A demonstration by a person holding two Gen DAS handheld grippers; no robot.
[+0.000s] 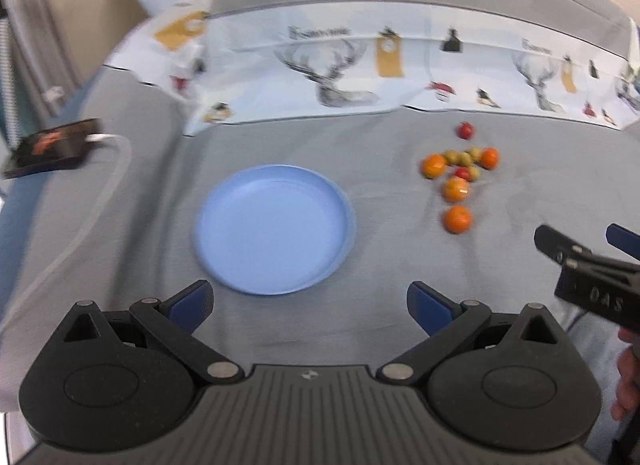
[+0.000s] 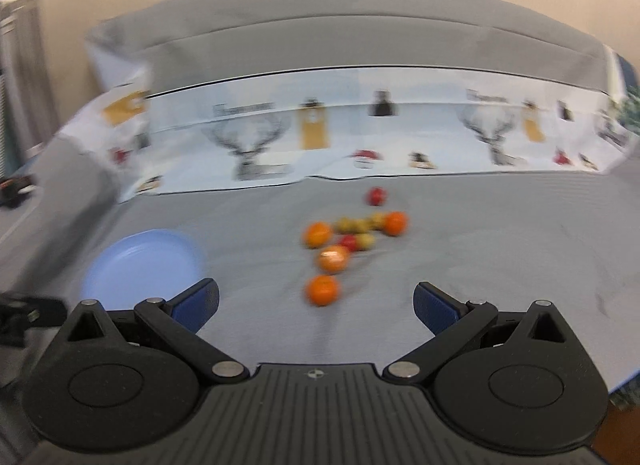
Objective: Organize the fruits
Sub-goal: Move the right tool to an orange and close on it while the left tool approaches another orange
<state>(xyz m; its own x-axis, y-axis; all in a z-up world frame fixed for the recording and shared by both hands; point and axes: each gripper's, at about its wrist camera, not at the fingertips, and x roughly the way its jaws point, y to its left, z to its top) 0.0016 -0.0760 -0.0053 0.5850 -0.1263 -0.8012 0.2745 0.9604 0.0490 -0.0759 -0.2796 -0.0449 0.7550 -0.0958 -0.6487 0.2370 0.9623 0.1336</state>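
Note:
A light blue plate (image 1: 224, 249) lies empty on the grey cloth, just ahead of my left gripper (image 1: 310, 305), which is open and empty. To its right lies a cluster of small fruits: several oranges, the nearest orange (image 1: 457, 219), some yellow-green fruits (image 1: 464, 157) and a red fruit (image 1: 465, 130) at the back. My right gripper (image 2: 316, 303) is open and empty, with the nearest orange (image 2: 322, 290) just ahead between its fingers. The plate shows at the left in the right wrist view (image 2: 140, 265). The right gripper also shows in the left wrist view (image 1: 580, 241).
A printed paper sheet with deer pictures (image 1: 340, 77) lies across the back of the cloth. A black box with a white cable (image 1: 52, 147) sits at the far left. A grey cushion (image 2: 340, 37) rises behind the paper.

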